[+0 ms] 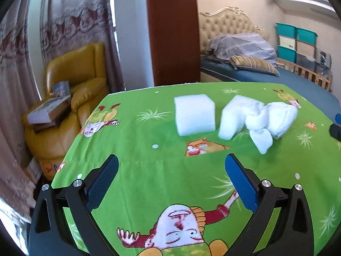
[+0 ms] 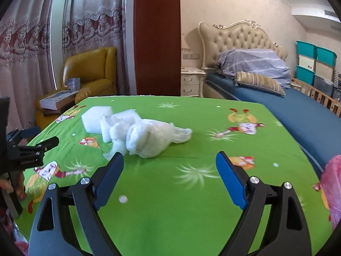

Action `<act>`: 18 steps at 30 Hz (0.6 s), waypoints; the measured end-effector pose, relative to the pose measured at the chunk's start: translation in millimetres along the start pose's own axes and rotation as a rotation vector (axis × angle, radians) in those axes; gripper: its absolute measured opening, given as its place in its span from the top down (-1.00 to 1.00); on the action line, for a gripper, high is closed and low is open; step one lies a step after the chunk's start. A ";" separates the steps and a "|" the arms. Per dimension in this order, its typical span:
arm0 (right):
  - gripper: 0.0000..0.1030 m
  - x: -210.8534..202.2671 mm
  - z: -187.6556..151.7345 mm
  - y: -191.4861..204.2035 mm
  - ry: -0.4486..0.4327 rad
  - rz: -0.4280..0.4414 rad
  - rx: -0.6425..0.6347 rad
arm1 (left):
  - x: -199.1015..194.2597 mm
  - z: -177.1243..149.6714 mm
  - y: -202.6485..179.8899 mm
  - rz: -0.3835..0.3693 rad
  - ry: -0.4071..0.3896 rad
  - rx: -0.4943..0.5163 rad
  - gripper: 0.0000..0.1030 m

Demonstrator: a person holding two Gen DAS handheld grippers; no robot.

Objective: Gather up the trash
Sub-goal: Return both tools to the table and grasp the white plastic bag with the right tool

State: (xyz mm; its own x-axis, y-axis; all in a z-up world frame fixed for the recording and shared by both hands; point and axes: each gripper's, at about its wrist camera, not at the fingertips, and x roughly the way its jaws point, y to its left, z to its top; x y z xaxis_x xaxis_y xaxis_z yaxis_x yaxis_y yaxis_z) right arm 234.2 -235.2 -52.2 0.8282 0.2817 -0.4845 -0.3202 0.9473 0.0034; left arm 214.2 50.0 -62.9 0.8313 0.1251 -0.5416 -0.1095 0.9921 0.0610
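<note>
left claw spread, holding nothing | right claw spread, holding nothing | white foam block, second foam piece, crumpled plastic wrap clustered mid-table, beyond both claws

In the left wrist view the right hand-held gripper is cut by the right edge to a dark stub with a blue tip, so its jaws cannot be read. The crumpled white wrap is motion-blurred and hides the far end of the foam piece behind it. In the right wrist view a pink thing is clipped by the right edge and stays unidentifiable, and the foam block is partly covered by the wrap.
</note>
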 end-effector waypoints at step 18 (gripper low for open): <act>-0.02 113.9 27.9 34.3 0.156 -0.017 -0.001 | -15.3 -0.6 -30.1 0.103 -0.068 0.109 -0.85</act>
State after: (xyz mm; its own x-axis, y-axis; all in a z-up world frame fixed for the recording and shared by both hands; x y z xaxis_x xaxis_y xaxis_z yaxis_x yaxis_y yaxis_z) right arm 330.3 -166.4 -82.9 0.7521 0.2384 -0.6145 -0.3074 0.9515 -0.0071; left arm 204.4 18.2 -56.9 0.8540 0.2227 -0.4702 -0.1395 0.9687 0.2056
